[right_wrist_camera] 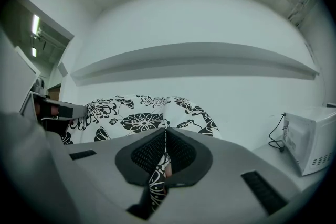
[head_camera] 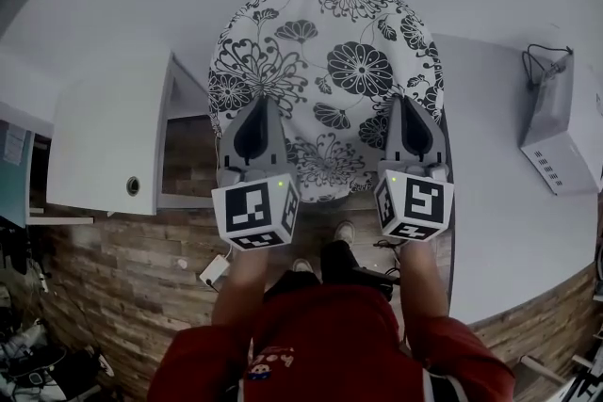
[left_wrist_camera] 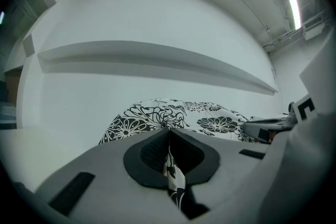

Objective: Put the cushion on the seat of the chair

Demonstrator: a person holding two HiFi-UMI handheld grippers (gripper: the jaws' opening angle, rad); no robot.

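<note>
While a white cabinet (head_camera: 108,132) stands at the left over the wood-plank floor (head_camera: 122,268), the left gripper (head_camera: 264,108) reaches forward just beside it, its claw pressed together on the near left edge of the cushion (head_camera: 330,61). The left gripper view shows a strip of the black-and-white flowered cloth pinched between the two dark pads. The round cushion spreads away from both grippers toward the white wall, filling the gap between the cabinet and the countertop (head_camera: 499,202). What lies under it cannot be told. Right of centre, the right gripper (head_camera: 403,108) is likewise clamped on the cushion's near right edge, with a fold of the cloth caught between its pads. A microwave (head_camera: 556,127) sits at the far right edge of the countertop.
</note>
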